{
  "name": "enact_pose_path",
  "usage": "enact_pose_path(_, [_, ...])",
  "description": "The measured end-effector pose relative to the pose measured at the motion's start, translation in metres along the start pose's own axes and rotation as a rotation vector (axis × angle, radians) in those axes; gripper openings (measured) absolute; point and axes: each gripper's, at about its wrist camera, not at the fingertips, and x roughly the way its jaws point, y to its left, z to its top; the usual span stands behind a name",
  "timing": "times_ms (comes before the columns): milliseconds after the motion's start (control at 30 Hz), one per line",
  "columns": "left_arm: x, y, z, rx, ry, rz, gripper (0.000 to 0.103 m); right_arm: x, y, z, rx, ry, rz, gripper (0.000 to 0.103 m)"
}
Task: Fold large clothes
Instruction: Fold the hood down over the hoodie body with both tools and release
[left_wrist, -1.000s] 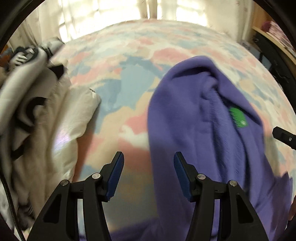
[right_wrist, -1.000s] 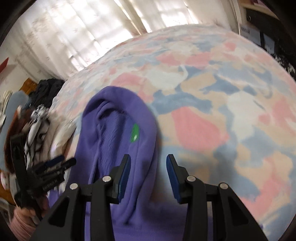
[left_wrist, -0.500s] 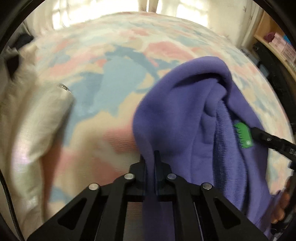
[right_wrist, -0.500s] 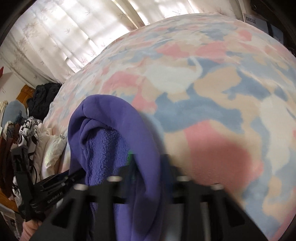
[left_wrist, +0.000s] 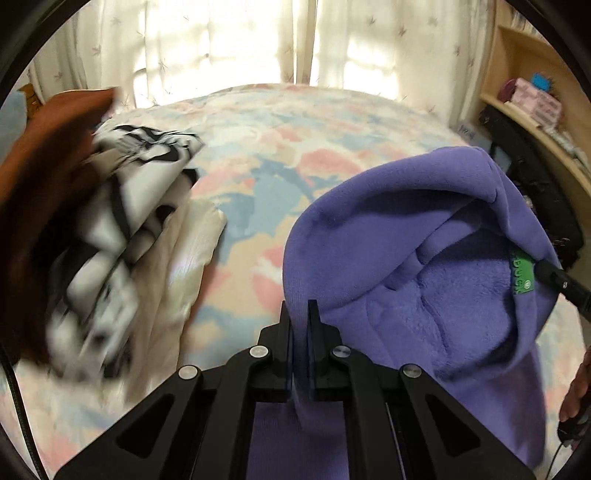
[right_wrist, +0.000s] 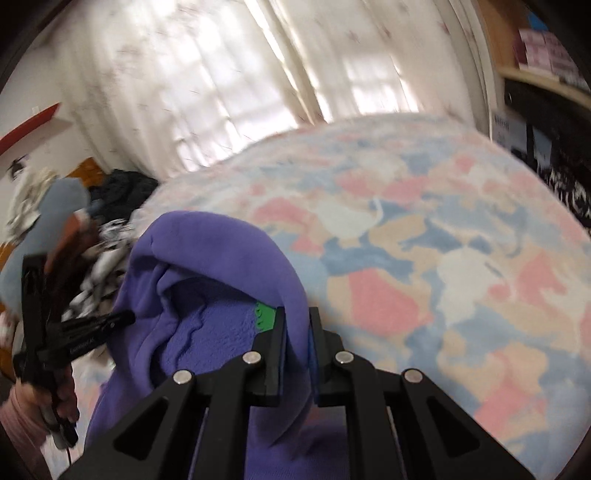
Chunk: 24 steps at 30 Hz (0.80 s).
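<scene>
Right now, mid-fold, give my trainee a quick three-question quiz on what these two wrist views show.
1. True or false: both claws are shut on the purple fleece garment.
2. Multiple choice: the green label sits
A. on the floral bedspread
B. inside the garment's neck opening
C. on the black-and-white garment
3. Fill in: in the left wrist view, the pile of other clothes lies to the ____ of the purple garment.

Key: 1 true: left claw and right claw each pinch its edge. 2 B. 3 left.
</scene>
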Motion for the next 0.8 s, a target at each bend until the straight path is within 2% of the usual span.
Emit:
enact_pose_path(133, [-0.052, 0.006, -0.048, 0.0, -0.022, -0.058, 0.003, -0.06, 0.023, -0.042, -0.06, -0.03, 0.04, 0.009])
enact_pose_path(267, [-0.077, 0.012, -0.107, -0.002, -0.004, -0.107, 0.003, -0.09, 0.031, -0.093, -0.106, -0.016, 0.016, 0.013])
enact_pose_path(333, [-0.08, 0.014, -0.136, 0.012, 0.02, -0.115, 0.004, -0.095, 0.026, -0.126, -0.101, 0.024, -0.015, 0.014])
enact_pose_path(433, [-0.076, 0.021, -0.189, 0.013, 0.097, -0.105, 0.004, -0.092, 0.015, -0.167, -0.069, 0.121, -0.058, 0.015])
enact_pose_path(500, [-0.071, 0.027, -0.213, -0.004, 0.153, -0.105, 0.004, -0.092, 0.009, -0.188, -0.055, 0.164, -0.079, 0.015])
enact_pose_path(567, [-0.073, 0.035, -0.231, -0.03, 0.179, -0.118, 0.004, -0.096, 0.006, -0.208, -0.033, 0.194, -0.088, 0.015])
enact_pose_path(633, [-0.082, 0.042, -0.242, -0.055, 0.167, -0.153, 0.004, -0.105, 0.004, -0.221, 0.008, 0.207, -0.069, 0.015])
enact_pose_path(700, [-0.088, 0.046, -0.247, -0.076, 0.176, -0.202, 0.011, -0.11, 0.003, -0.226, 0.037, 0.21, -0.044, 0.015])
enact_pose_path(733, [-0.089, 0.047, -0.247, -0.082, 0.179, -0.23, 0.014, -0.113, 0.003, -0.227, 0.051, 0.211, -0.035, 0.017])
enact_pose_path(800, [-0.092, 0.046, -0.249, -0.088, 0.186, -0.279, 0.026, -0.119, 0.006, -0.231, 0.079, 0.22, -0.005, 0.032])
